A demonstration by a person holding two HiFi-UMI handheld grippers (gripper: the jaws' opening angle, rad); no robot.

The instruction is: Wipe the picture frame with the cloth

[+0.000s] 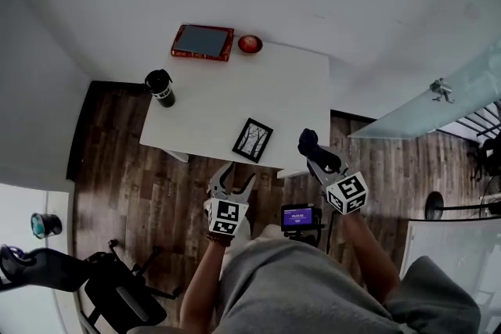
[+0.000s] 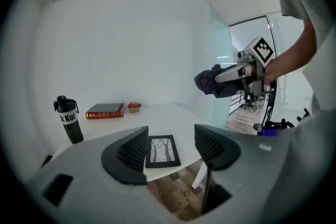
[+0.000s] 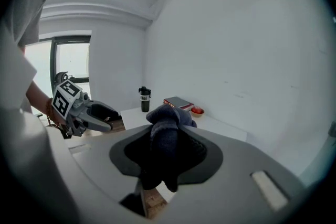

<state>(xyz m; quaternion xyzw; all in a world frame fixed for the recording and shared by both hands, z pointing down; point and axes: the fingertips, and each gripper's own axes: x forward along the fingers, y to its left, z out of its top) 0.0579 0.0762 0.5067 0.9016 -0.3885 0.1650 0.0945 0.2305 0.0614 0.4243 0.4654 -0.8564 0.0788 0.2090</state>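
Note:
A small black picture frame (image 1: 253, 140) with a tree print lies flat near the front edge of the white table (image 1: 290, 90); it also shows between the jaws in the left gripper view, picture frame (image 2: 162, 151). My left gripper (image 1: 232, 181) hangs open just short of the table edge, nothing between its fingers. My right gripper (image 1: 315, 155) is shut on a dark blue cloth (image 1: 311, 143), bunched at the jaw tips above the table's front right corner. The cloth (image 3: 167, 128) fills the right gripper view's centre.
A black bottle (image 1: 160, 87) stands at the table's left edge. A red book (image 1: 203, 41) and a small red bowl (image 1: 250, 44) sit at the far side. A device with a purple screen (image 1: 301, 217) is below the table, and a dark chair (image 1: 117, 285) stands at lower left.

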